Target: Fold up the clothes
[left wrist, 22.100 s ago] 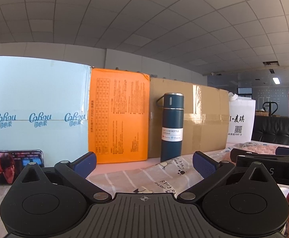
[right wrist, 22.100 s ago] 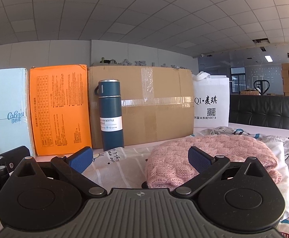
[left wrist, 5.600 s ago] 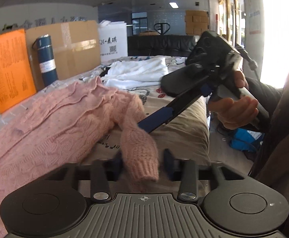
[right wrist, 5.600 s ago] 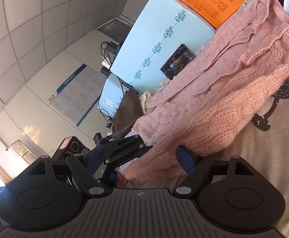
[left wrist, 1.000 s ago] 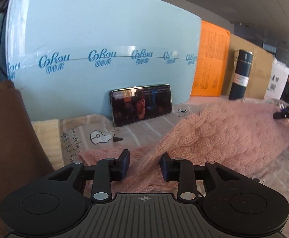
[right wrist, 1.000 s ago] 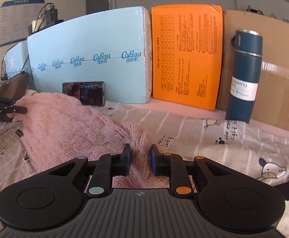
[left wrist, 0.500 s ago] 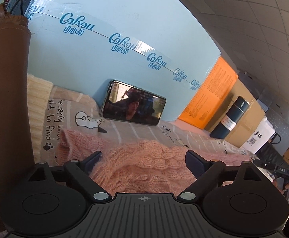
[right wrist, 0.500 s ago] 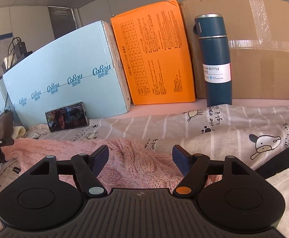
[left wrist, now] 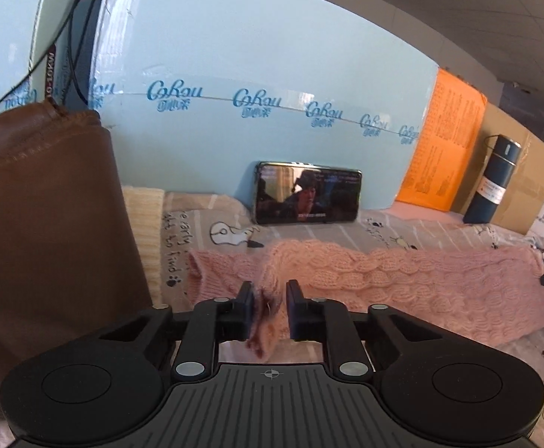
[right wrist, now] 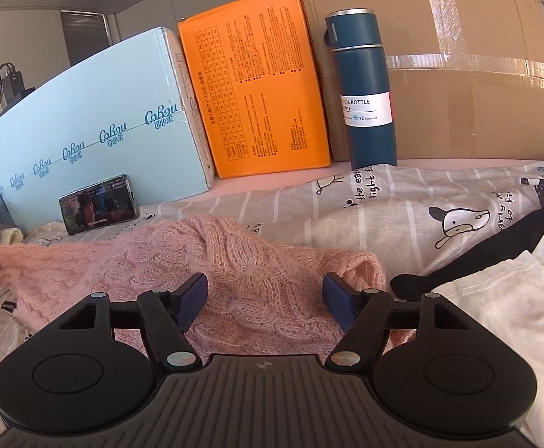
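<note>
since half-second ago left tool (left wrist: 269,304) now pinching pink sweater (left wrist: 402,280) edge; right tool (right wrist: 264,300) remains spread above it.

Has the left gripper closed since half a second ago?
Yes. The left gripper, open then, is now shut on the pink sweater, in front of the phone.

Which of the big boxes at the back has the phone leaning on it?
The light blue box on the left. The phone leans against its front, while the orange box and the taped cardboard box have none; the blue bottle stands before the cardboard one.
</note>
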{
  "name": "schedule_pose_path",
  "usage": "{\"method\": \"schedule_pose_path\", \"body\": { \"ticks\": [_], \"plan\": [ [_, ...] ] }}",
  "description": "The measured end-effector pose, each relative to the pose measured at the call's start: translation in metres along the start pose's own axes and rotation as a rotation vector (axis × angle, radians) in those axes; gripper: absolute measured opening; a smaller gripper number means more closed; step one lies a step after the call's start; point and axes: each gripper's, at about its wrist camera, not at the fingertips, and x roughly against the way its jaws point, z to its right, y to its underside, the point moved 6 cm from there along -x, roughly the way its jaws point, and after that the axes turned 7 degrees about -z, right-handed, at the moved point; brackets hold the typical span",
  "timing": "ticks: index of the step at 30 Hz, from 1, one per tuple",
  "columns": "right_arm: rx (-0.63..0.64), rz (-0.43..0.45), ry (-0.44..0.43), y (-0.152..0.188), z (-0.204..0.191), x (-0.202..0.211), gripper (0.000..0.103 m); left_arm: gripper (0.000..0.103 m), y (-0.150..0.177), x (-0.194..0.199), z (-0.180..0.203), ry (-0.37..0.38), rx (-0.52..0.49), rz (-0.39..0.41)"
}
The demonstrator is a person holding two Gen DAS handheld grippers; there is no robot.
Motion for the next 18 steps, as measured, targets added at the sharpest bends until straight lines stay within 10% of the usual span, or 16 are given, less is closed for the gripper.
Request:
{"method": "schedule_pose_path", "body": {
  "ticks": [7, 12, 18],
  "plan": [
    [-0.015, 0.023, 0.024, 0.004, 0.004, -0.001, 0.067, 0.018, -0.044, -0.023, -0.01, -0.115, 0.026, 0.072],
    [-0.016, 0.033, 0.026, 0.005, 0.005, 0.001, 0.067, 0.079, -0.049, -0.018, -0.013, -0.141, 0.116, 0.129],
    [-0.017, 0.045, 0.028, 0.007, 0.006, 0.002, 0.067, 0.08, -0.014, 0.02, 0.0, -0.09, 0.244, 0.148]
  ]
}}
